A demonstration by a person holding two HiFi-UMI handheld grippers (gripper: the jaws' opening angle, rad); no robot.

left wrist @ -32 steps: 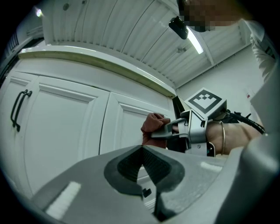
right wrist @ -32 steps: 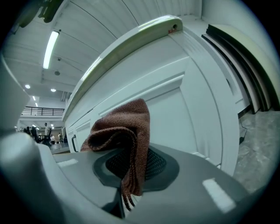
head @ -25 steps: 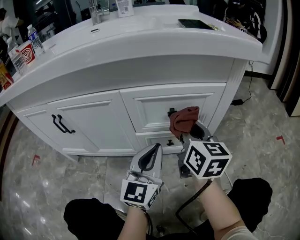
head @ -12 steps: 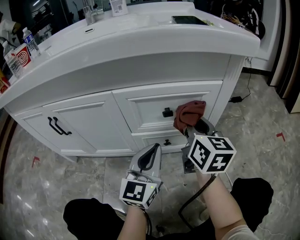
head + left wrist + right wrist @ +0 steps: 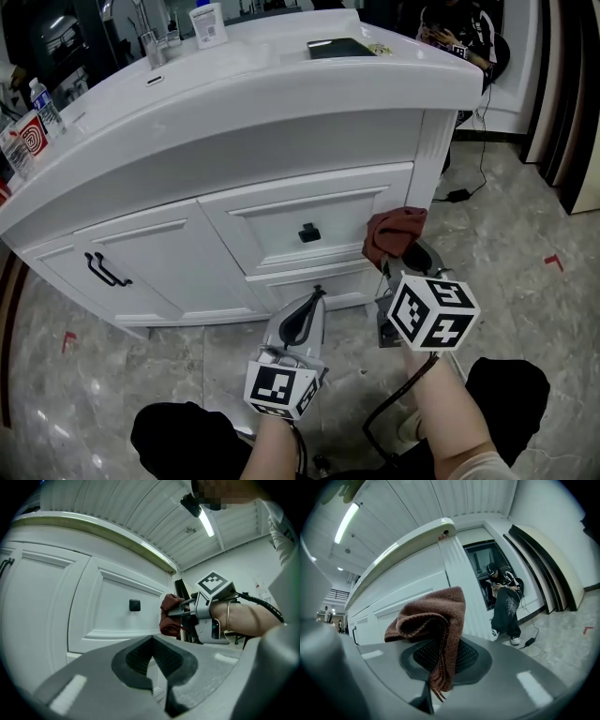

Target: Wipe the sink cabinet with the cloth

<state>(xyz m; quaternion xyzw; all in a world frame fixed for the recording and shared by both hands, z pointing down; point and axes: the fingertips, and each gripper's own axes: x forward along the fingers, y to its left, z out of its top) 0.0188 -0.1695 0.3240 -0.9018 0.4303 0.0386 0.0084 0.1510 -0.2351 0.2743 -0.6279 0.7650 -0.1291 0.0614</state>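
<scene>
The white sink cabinet (image 5: pixel 281 202) has a drawer with a black knob (image 5: pixel 308 232) and a door with a black handle (image 5: pixel 101 270). My right gripper (image 5: pixel 398 260) is shut on a red-brown cloth (image 5: pixel 394 233), which it holds against the drawer's right end beside the corner post (image 5: pixel 427 164). In the right gripper view the cloth (image 5: pixel 436 616) bunches over the jaws. My left gripper (image 5: pixel 316 293) is shut and empty, low in front of the cabinet base. The left gripper view shows the knob (image 5: pixel 135 605), the cloth (image 5: pixel 169 616) and the right gripper (image 5: pixel 180 612).
On the countertop (image 5: pixel 234 75) lie a dark phone (image 5: pixel 339 47), a faucet (image 5: pixel 150 42) and a white bottle (image 5: pixel 208 23); bottles (image 5: pixel 37 103) stand at the left. A person (image 5: pixel 504 599) sits beyond the cabinet's right end. A cable (image 5: pixel 469 187) runs over the marble floor.
My right gripper has carried the cloth rightward along the drawer front, from beside the knob to the right corner post. The left gripper has barely moved.
</scene>
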